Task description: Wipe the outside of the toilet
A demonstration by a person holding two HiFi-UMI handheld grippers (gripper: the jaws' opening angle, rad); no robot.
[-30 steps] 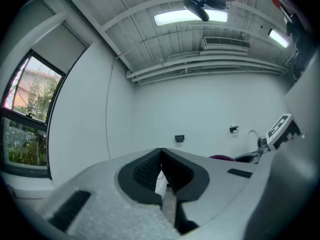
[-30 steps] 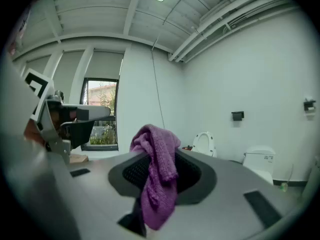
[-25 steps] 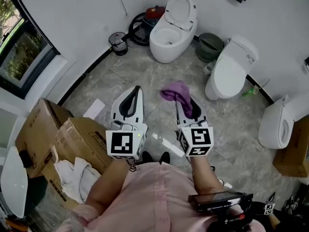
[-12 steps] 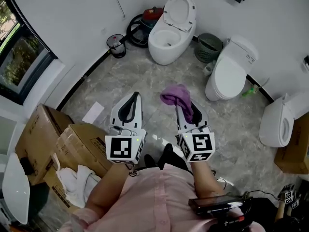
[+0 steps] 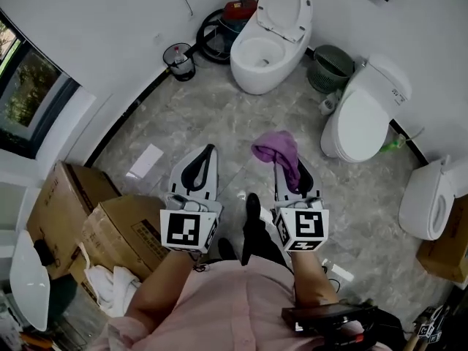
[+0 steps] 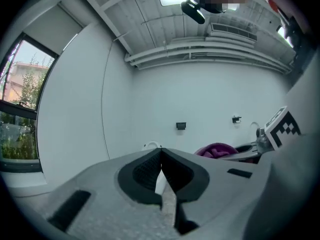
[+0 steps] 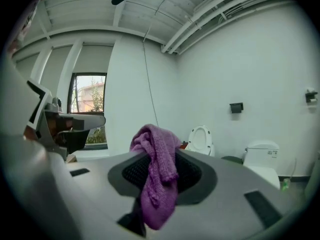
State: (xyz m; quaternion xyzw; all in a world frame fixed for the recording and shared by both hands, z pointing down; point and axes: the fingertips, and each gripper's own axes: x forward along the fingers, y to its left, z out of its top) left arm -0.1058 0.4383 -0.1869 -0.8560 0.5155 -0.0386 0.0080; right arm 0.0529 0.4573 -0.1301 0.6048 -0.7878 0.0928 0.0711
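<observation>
Head view and both gripper views, approach stage, no toilet yet touched. The right gripper [image 5: 287, 168] has its jaws clamped on a purple cloth [image 5: 276, 146], which bunches above the tips and hangs down between them in the right gripper view. The left gripper [image 5: 207, 152] has its jaws pressed together with nothing held. Both are held level over the floor [image 5: 219, 115], pointing ahead. Which fixture is meant cannot be told. The closed-lid toilet [image 5: 362, 115] stands ahead and to the right, the nearer one to the cloth-bearing gripper but still apart from it. Its long axis runs from the tank at the wall [image 5: 439, 50] down toward the person, with the front end facing the right gripper. The open-lid toilet [image 5: 263, 57] stands farther off, almost straight ahead of both jaws, with its raised lid toward the wall and its bowl front toward the person. By this layout the right arm is judged better placed for the first wipe, which calls for a reach forward and rightward.
</observation>
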